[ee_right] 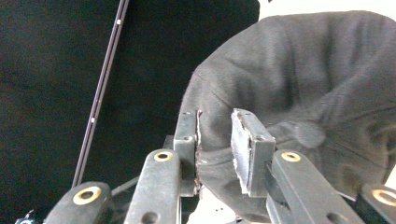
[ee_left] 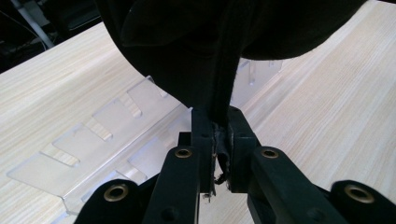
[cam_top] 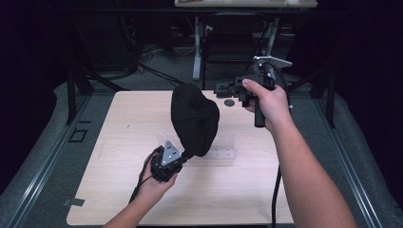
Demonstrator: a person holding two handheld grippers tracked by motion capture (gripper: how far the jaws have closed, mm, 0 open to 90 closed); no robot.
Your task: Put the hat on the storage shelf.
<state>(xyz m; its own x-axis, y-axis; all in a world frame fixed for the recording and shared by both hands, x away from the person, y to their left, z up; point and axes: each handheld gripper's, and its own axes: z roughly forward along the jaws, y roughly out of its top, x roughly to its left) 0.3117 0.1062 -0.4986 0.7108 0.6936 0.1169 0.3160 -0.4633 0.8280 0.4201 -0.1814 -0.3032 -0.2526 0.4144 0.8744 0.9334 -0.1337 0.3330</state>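
A black cloth cap (cam_top: 195,118) stands up off the wooden table (cam_top: 119,123), bulging upward. My left gripper (cam_top: 186,155) is shut on its lower edge; in the left gripper view the two jaws pinch a fold of the cap (ee_left: 187,46) between the pads of my left gripper (ee_left: 217,133). My right gripper (cam_top: 219,88) is held high at the back right, level with the cap's top and a little to its right. Its jaws stand apart in the right gripper view, where the cap (ee_right: 299,79) lies just beyond my right gripper (ee_right: 215,128) and no pad presses on it.
A clear plastic slotted rack (cam_top: 223,148) lies flat on the table under the cap, also seen as a clear rack (ee_left: 88,144). A small dark round piece (cam_top: 229,102) sits near the table's far edge. Desk legs and cables stand beyond the table.
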